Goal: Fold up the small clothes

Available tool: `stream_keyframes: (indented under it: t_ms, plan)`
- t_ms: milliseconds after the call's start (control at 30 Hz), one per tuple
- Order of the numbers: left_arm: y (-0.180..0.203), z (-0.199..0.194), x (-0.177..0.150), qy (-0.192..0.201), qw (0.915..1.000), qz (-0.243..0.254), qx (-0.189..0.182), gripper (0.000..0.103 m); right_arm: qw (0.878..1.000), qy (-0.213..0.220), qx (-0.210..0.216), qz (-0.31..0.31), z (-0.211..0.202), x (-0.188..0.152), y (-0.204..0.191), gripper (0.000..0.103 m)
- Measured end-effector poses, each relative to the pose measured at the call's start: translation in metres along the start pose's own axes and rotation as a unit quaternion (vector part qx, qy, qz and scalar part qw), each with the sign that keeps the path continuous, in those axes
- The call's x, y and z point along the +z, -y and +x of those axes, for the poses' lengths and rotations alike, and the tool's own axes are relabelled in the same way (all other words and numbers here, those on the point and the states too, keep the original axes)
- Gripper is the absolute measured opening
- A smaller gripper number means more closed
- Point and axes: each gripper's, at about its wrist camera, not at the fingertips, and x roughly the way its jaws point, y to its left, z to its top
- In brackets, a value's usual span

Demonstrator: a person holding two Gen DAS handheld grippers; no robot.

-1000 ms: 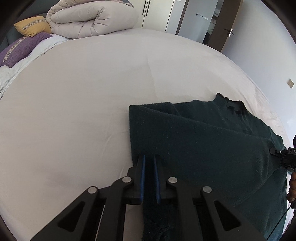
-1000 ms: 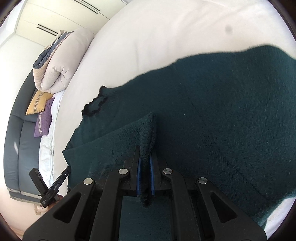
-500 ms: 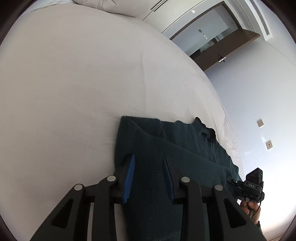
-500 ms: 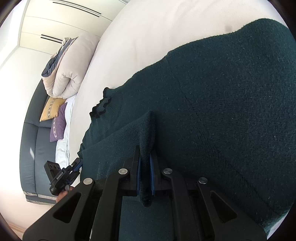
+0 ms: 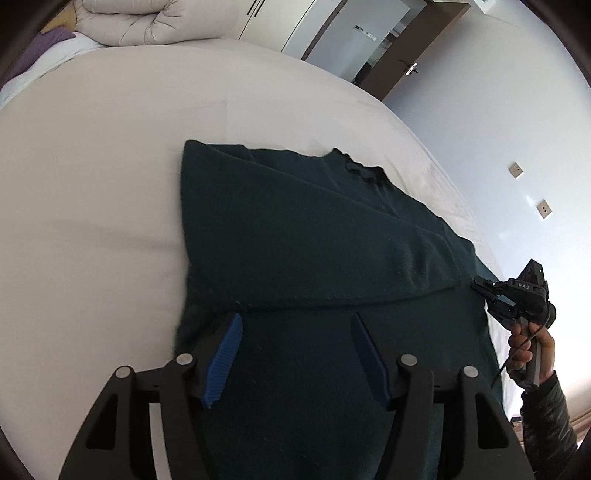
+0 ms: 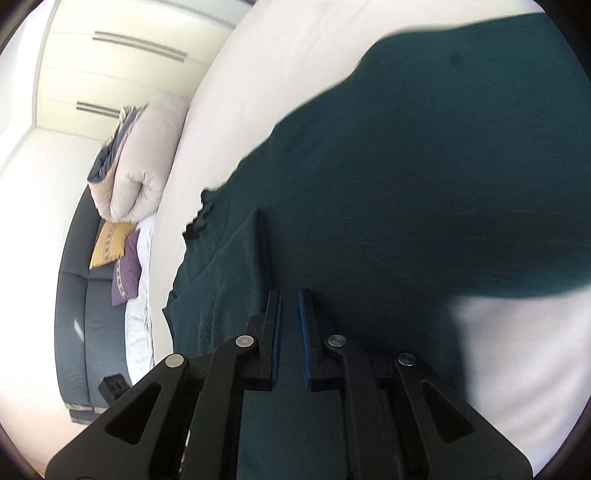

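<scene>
Left claw (image 5: 295, 332) gapes wide, right claw (image 6: 290, 306) narrowly parted, both empty over the folded sweater (image 5: 314, 236).

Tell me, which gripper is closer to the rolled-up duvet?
Left. The left gripper hovers open over the sweater's side facing the rolled-up duvet; the right gripper sits at the sweater's opposite edge, farther away.

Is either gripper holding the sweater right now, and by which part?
Nothing is held. The left gripper is wide open above the dark green sweater. The right gripper is slightly open, with no cloth between its pads.
</scene>
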Motion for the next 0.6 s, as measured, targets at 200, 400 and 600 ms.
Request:
stream_keyframes:
  t_ms: [200, 400, 600]
  plan:
    - [0.051, -0.005, -0.031, 0.002, 0.9990, 0.009, -0.043, 0.075, 0.993, 0.107, 0.008, 0.046, -0.115, -0.015, 0.064, 0.014]
    - [0.078, 0.012, -0.045, -0.013, 0.9967, -0.019, -0.078, 0.081, 0.952, 0.252, 0.014, 0.173, -0.225, -0.043, 0.160, 0.085]
    - [0.095, 0.023, -0.047, -0.022, 0.9929, -0.050, -0.106, 0.081, 0.941, 0.270, 0.015, 0.204, -0.239, -0.027, 0.182, 0.084]
